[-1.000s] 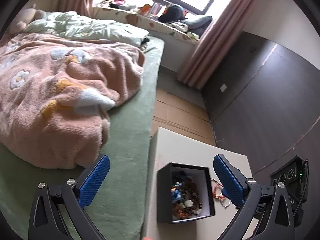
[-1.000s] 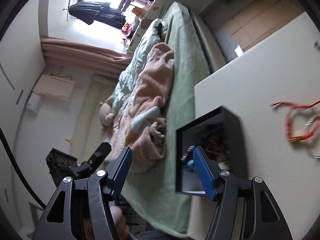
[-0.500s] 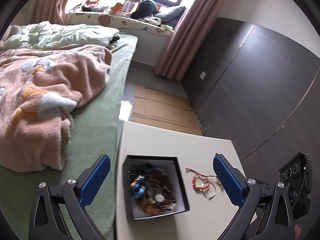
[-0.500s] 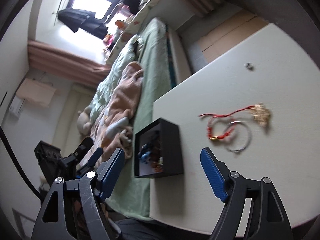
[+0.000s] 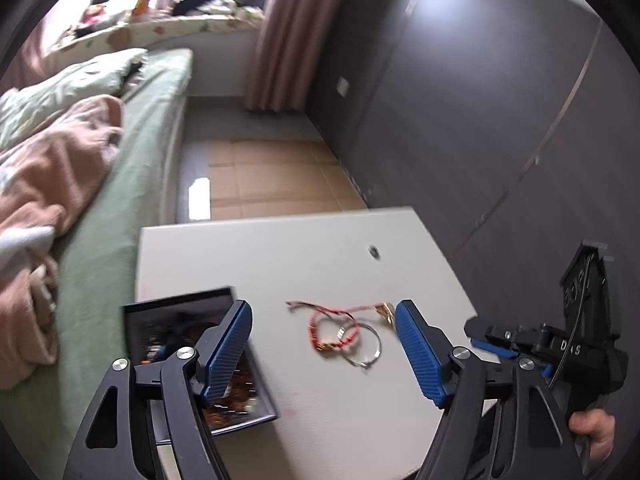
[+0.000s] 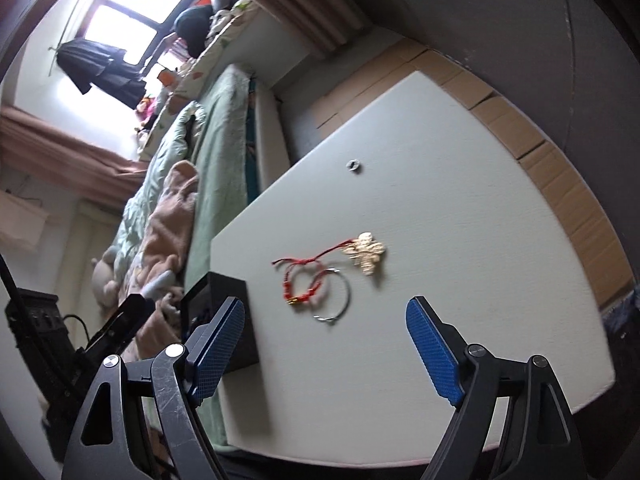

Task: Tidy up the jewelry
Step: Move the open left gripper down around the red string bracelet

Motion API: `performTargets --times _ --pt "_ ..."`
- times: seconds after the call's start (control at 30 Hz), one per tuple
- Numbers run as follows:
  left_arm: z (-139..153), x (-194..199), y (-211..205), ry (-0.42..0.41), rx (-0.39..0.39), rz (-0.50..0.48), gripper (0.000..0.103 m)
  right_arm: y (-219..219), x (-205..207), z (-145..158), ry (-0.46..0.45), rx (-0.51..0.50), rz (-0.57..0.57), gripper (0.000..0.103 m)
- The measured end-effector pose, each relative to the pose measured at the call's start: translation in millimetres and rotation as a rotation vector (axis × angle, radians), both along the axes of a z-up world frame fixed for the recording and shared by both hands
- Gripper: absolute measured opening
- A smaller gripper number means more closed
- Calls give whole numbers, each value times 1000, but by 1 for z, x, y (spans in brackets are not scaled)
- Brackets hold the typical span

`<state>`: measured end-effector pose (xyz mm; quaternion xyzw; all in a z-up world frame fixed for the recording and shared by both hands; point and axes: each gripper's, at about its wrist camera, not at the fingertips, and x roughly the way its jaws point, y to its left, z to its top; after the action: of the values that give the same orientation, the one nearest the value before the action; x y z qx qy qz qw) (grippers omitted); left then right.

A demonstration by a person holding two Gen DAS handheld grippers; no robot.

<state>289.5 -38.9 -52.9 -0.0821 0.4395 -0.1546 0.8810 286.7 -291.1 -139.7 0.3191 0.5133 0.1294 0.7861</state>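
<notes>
A red cord bracelet (image 5: 332,330) (image 6: 302,286), a thin silver bangle (image 5: 366,350) (image 6: 336,300) and a gold charm (image 6: 366,257) (image 5: 385,309) lie together on the white table (image 5: 320,264) (image 6: 460,240). A small ring (image 5: 374,252) (image 6: 353,165) lies farther off. A black box (image 5: 160,312) (image 6: 222,292) with several beaded pieces stands at the table's left side. My left gripper (image 5: 324,344) is open and empty, hovering over the bracelets. My right gripper (image 6: 326,344) is open and empty, just short of them.
A bed with a green sheet (image 5: 132,168) and a pink blanket (image 5: 48,168) runs along the table's left edge. Cardboard sheets (image 5: 272,176) cover the floor beyond. A dark wall (image 5: 480,120) stands to the right.
Both grippers have swung right, from the black box toward the loose bracelets, which now sit between their fingers. Both stay open and empty.
</notes>
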Motion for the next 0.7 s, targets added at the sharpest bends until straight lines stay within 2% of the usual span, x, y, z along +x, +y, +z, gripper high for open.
performTargets --times 0.07,0.17,0.43,0.57,0.7 --pt "-10 10 -12 50 -2 -29 61 -8 0 -3 15 -15 -15 84" --pt "-26 26 -26 125 -6 -51 50 -14 0 -4 24 -5 -31 84" --pt "-61 57 -49 266 -19 -31 45 -39 -4 -5 26 45 -76 84" --pt "-80 63 -51 338 -39 34 45 -50 -6 -7 38 93 -102 84" --pt "-93 70 -59 361 -22 61 45 -58 -6 -9 47 133 -129 84"
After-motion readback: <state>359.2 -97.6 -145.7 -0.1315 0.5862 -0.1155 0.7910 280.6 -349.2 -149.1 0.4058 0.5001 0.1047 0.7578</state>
